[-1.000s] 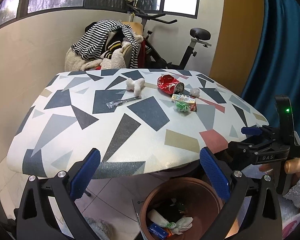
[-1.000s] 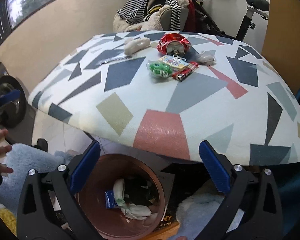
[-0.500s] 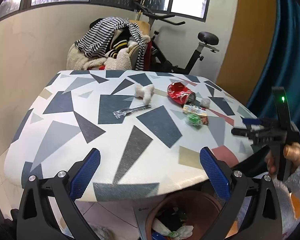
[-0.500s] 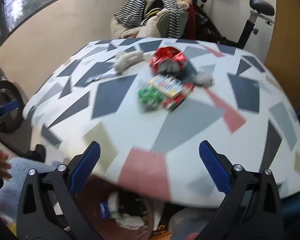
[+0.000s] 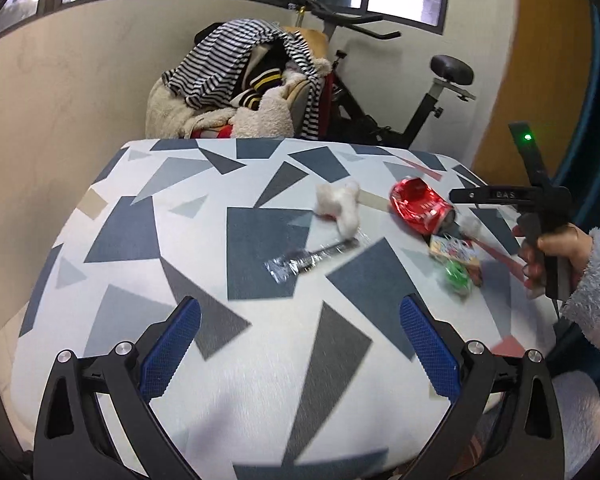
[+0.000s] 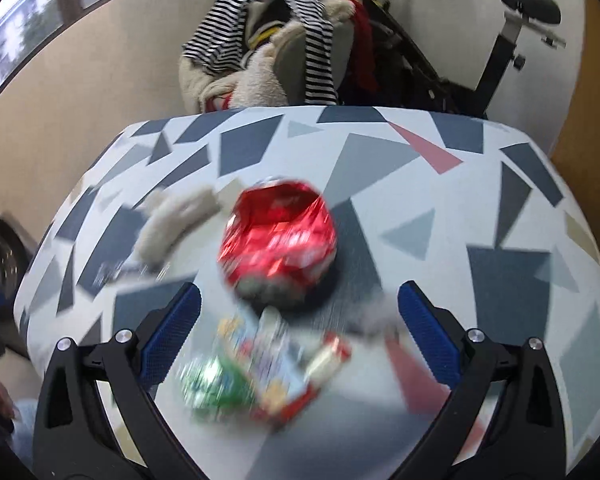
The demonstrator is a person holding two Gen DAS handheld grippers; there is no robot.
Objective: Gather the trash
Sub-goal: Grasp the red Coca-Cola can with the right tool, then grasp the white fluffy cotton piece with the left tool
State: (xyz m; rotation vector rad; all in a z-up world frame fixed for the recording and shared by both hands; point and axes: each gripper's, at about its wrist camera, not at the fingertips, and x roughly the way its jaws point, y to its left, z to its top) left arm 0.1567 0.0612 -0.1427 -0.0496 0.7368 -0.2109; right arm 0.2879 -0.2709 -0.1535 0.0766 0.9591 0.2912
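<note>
- Trash sits in a loose cluster on the far right part of the table point(image 5: 188, 248): crushed red can point(image 6: 278, 236), small colourful packet point(image 6: 268, 360), green wrapper point(image 6: 216, 380), and a red-and-white wrapper point(image 6: 328, 356) touching the packet.
- White crumpled tissue point(image 5: 338, 204) lies left of the can; a clear plastic wrapper point(image 5: 312, 258) lies just in front of the tissue, apart from the cluster.
- A smaller whitish wad point(image 5: 470, 224) sits just right of the can.
- Right gripper point(image 6: 300, 328) hovers over the packet and green wrapper with the can just beyond; jaws spread wide, holding nothing. View is motion-blurred.
- Left gripper point(image 5: 298, 340) hangs above the near table, well short of any trash; jaws wide apart, empty.
- In the left view the person's hand point(image 5: 556, 248) grips the right tool's handle, fuzzy sleeve point(image 5: 592, 296) at the wrist.
- Step, as I judge it: reach toward the next piece, right side leading; nothing grasped yet.
- Next move likely needs: lower the right jaws around one item (packet or can closest), close, lift clear without dragging neighbours. Can is wide, so it needs almost the full opening.
- No bin in view now.
- Background: chair piled with clothes point(image 5: 244, 92), exercise bike point(image 5: 428, 92).
</note>
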